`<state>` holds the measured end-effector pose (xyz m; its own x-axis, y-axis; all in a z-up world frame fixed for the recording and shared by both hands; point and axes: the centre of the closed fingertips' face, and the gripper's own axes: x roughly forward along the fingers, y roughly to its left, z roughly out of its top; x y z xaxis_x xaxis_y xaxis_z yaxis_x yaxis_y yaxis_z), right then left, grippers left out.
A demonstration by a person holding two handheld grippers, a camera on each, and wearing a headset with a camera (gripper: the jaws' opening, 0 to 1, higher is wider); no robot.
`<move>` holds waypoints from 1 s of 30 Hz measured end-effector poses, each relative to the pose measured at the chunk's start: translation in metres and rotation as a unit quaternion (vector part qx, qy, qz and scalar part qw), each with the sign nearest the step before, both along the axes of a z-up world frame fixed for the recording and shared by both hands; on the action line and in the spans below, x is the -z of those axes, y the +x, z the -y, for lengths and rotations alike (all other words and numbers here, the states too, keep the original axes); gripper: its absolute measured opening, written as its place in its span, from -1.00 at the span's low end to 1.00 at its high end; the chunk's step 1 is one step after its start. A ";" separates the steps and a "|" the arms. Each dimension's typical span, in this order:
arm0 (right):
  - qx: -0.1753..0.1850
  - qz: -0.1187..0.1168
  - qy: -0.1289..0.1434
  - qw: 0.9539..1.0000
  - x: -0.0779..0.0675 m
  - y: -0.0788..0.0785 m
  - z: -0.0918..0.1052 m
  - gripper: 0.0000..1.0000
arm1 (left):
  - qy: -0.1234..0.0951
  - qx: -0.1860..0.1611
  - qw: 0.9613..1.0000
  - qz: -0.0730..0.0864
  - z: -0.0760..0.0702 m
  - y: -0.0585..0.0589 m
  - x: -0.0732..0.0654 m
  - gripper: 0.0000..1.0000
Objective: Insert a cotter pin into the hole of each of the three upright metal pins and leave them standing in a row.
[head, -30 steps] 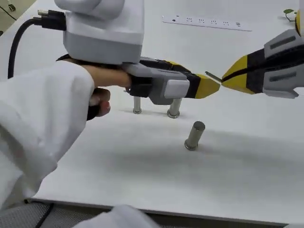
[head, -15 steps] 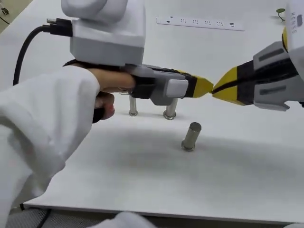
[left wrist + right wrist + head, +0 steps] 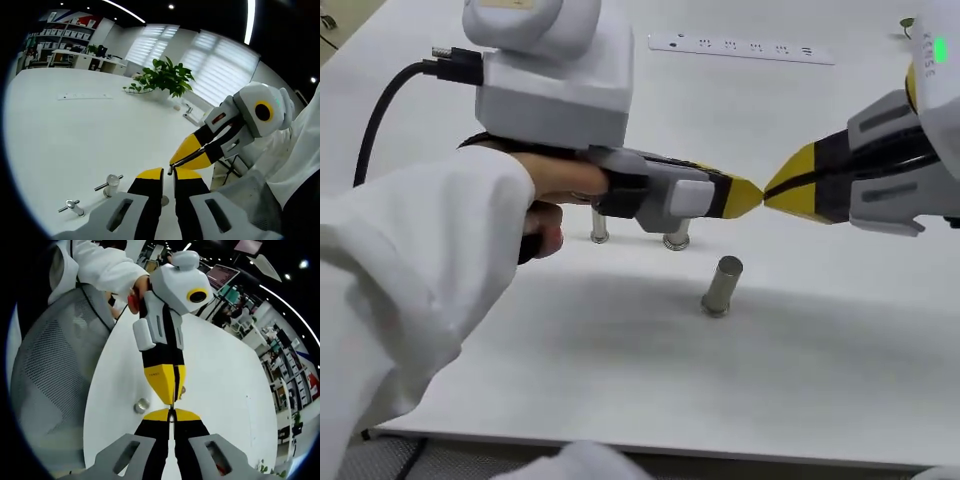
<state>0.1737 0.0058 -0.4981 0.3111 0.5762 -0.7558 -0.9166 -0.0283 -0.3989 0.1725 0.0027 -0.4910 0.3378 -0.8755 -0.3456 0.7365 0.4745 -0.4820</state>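
Above the table my left gripper (image 3: 752,195) and right gripper (image 3: 775,190) meet tip to tip. A thin cotter pin (image 3: 181,161) runs from the shut right gripper (image 3: 172,161) down to my left gripper (image 3: 169,173), whose jaws are closed on its end. In the right gripper view my right gripper (image 3: 171,415) faces the left gripper (image 3: 172,401), with the cotter pin (image 3: 172,408) between the two. Below stand three upright metal pins: a bare one (image 3: 723,285) in front and two behind (image 3: 676,238) (image 3: 599,230). Those two carry crosswise cotter pins (image 3: 111,183) (image 3: 73,205).
A white power strip (image 3: 738,48) lies at the far side of the white table (image 3: 620,370). A black cable (image 3: 380,115) trails from the left gripper. My white sleeve (image 3: 410,290) covers the near left. A potted plant (image 3: 165,77) stands farther off.
The two grippers have closed the gap between them and now touch at the tips. The cotter pin end that stuck out of the right gripper now sits at the left gripper's tips.
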 end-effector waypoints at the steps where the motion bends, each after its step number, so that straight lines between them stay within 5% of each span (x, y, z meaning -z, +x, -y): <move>1: 0.000 0.000 0.000 1.000 0.000 0.000 0.000 -1.00 | -0.001 0.001 1.000 -0.002 0.001 -0.001 0.000 -0.92; 13: -0.005 0.003 -0.001 1.000 -0.001 -0.001 -0.001 -1.00 | -0.030 -0.010 0.999 -0.020 0.002 0.000 -0.006 -0.99; 30: -0.003 0.006 -0.002 1.000 0.004 0.001 -0.001 -1.00 | -0.021 -0.006 0.999 -0.029 0.001 0.001 0.001 -1.00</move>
<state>0.1748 0.0066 -0.5022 0.3170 0.5752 -0.7541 -0.9113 -0.0357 -0.4103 0.1736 0.0021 -0.4919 0.3283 -0.8858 -0.3279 0.7020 0.4611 -0.5427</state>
